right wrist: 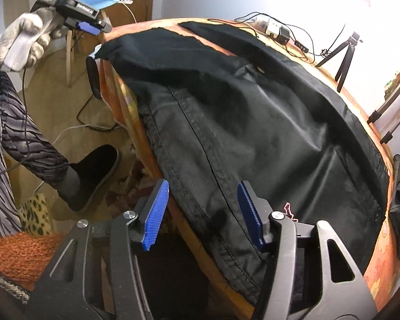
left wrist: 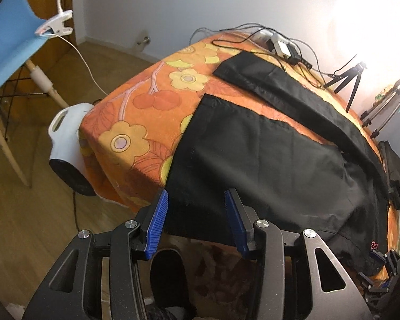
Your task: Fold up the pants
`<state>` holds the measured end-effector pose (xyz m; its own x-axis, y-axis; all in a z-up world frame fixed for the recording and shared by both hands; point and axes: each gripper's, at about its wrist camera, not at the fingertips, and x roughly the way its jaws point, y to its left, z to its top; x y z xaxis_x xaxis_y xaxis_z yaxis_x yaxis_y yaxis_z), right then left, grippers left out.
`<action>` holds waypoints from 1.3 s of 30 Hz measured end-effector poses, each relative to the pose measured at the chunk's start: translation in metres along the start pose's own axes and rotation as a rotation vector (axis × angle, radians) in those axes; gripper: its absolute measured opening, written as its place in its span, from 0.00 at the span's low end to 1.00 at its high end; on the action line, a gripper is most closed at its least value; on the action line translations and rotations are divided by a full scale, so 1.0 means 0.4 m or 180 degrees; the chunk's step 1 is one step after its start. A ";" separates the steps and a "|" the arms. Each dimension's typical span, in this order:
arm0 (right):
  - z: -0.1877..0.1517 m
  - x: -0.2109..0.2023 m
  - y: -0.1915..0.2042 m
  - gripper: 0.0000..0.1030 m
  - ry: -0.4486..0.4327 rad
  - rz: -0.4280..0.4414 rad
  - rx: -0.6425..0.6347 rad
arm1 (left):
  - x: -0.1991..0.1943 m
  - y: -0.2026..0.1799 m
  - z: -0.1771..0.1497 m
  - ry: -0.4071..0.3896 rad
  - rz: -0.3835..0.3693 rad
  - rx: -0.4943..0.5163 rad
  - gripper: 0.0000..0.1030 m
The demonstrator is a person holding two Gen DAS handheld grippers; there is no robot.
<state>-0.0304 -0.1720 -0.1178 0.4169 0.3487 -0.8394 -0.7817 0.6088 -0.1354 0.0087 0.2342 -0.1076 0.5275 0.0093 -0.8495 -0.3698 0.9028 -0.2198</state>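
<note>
Pants are black, thin woven cloth, light and floppy, spread flat across the table with its orange flower cover; one leg lies toward the far side, the near leg's hem hangs over the front edge, waistband end to your right. Expect it to sag and slide on that cover, so my read is you pinch edges, not the middle: the hem corner on the left, the stitched waistband on the right, which is thicker and should hold better. Your left gripper tilts steeply down at the near leg's hem, jaws partly apart, cloth edge sitting between the blue pads but not visibly clamped. Your right gripper also pitches down over the waistband at the table's front edge, jaws apart, seam between them, no pinch seen. In the right wrist view your gloved left hand holds its gripper up near the table's far-left corner. Keep both grips level once closed, or the cloth will twist.
</note>
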 end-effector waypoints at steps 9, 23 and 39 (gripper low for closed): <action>0.006 0.001 -0.003 0.30 0.0032 0.0297 0.0062 | 0.028 0.002 -0.007 0.0145 -0.0001 0.0034 0.43; 0.088 -0.064 -0.124 0.03 -0.0271 0.0134 0.0354 | -0.041 -0.074 -0.035 -0.0019 -0.0155 0.0298 0.43; 0.103 -0.010 -0.040 0.41 -0.0065 0.0850 0.0181 | -0.079 -0.237 -0.121 -0.0008 -0.0389 0.0841 0.50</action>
<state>-0.0004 -0.1538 -0.0907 0.2093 0.5162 -0.8305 -0.8382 0.5322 0.1195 -0.0098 0.1274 -0.0830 0.5579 -0.1055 -0.8232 -0.0917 0.9780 -0.1875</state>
